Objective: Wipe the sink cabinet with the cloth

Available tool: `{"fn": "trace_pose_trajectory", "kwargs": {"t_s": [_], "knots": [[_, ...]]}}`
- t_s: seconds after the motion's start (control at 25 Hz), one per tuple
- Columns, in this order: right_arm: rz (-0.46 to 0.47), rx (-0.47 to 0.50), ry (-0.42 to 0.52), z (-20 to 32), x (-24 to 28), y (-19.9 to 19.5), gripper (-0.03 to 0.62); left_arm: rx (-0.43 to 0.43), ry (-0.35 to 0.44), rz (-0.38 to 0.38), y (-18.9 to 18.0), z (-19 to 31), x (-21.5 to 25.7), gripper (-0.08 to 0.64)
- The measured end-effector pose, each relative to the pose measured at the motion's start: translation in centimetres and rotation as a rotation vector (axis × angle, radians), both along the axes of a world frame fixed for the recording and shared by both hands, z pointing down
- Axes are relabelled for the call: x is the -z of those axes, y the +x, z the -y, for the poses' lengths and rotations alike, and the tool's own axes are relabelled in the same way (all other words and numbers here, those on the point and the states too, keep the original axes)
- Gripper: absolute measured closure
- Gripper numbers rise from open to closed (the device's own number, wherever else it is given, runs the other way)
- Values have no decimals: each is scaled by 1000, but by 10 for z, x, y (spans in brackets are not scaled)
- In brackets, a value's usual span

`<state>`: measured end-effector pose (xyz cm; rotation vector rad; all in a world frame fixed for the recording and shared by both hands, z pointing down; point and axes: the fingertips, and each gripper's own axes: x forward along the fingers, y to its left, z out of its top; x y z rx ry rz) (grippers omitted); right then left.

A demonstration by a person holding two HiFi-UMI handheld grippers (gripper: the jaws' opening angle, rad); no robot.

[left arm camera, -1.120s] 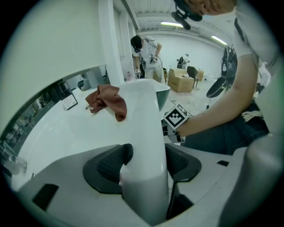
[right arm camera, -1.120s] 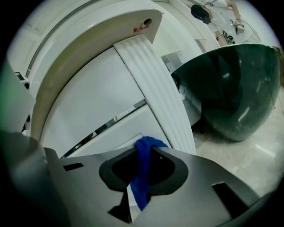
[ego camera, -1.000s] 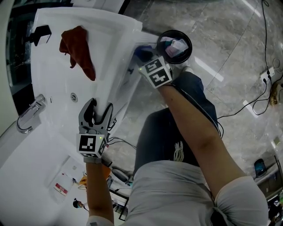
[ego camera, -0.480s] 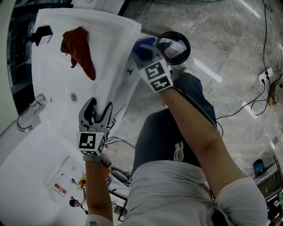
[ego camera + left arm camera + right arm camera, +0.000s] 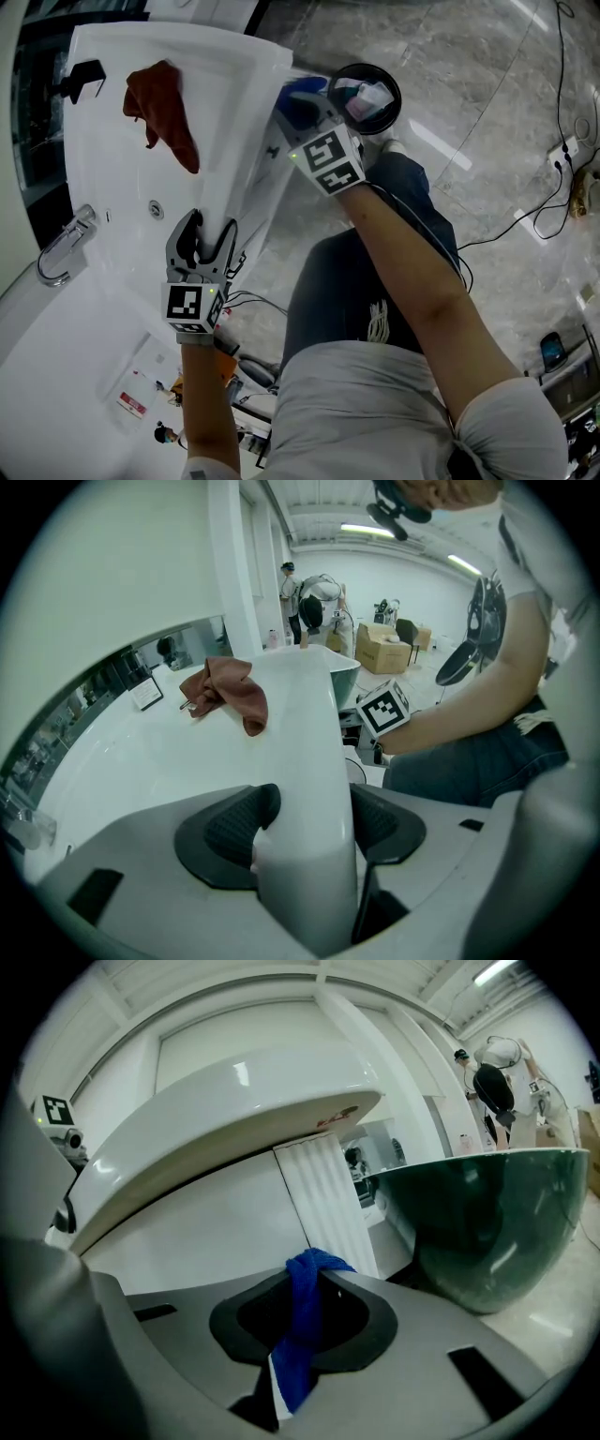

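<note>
Right hand-held gripper point(image 5: 305, 1312) clenched on blue cloth point(image 5: 302, 1335) at cabinet point(image 5: 206, 1232); only its own view shows the pinch. Left hand-held gripper point(image 5: 305, 822) grips sink rim point(image 5: 300, 733).

My left gripper point(image 5: 210, 232): jaws astride the counter edge point(image 5: 251, 141);
My right gripper point(image 5: 314, 118): pressing the blue cloth point(image 5: 300, 103) to the sink cabinet point(image 5: 265, 185) front;
Counter top: red rag point(image 5: 161, 108)

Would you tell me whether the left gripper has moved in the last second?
No; the left gripper stays clamped on the sink rim, same spot beside the overflow hole.
</note>
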<state>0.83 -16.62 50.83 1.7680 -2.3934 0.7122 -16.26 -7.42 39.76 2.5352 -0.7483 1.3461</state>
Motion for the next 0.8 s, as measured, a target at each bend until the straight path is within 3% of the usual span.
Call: {"fn": "trace_pose_trajectory", "kwargs": {"t_s": [0.32,0.8], "knots": [[-28,8,-19,-2,-5,0,531,-4,2,2,-1,0,0,295],[6,50,-170,-3,-64,-3,531,1,-1,15,0,0,-2,291]]}}
